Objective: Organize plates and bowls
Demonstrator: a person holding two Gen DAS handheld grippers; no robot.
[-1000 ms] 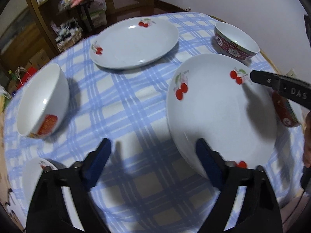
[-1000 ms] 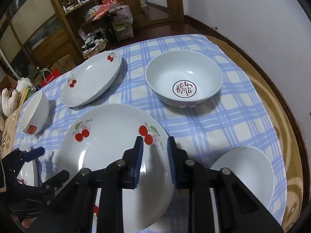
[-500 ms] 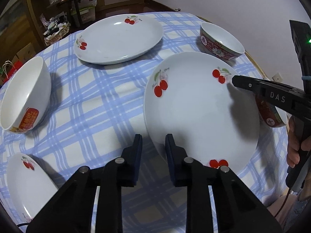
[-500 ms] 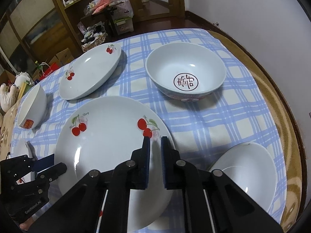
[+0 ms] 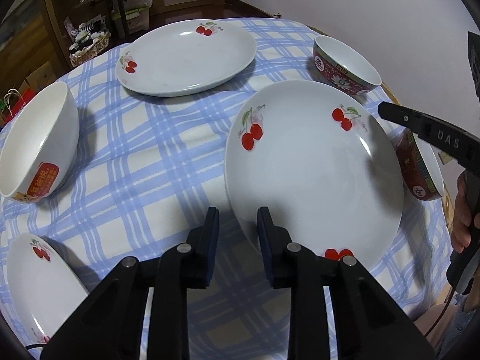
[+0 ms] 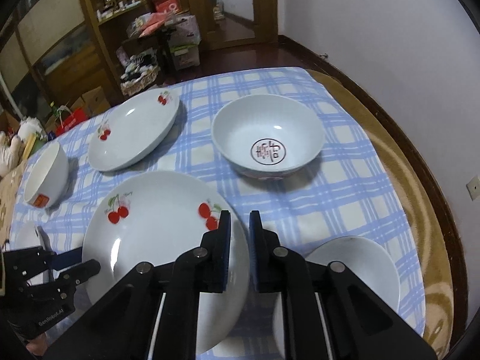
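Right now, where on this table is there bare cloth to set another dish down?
Bare cloth lies between the white bowl, far cherry plate and big cherry plate. Another patch is right of the bowl with the red emblem. The near edge is crowded.

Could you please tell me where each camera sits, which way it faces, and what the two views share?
Left wrist: on the left gripper, looking down across the table; the right gripper and a hand show at right.
Right wrist: on the right gripper, facing the big bowl; the left gripper shows lower left.
Shared: the large cherry plate, each gripper at an opposite rim.
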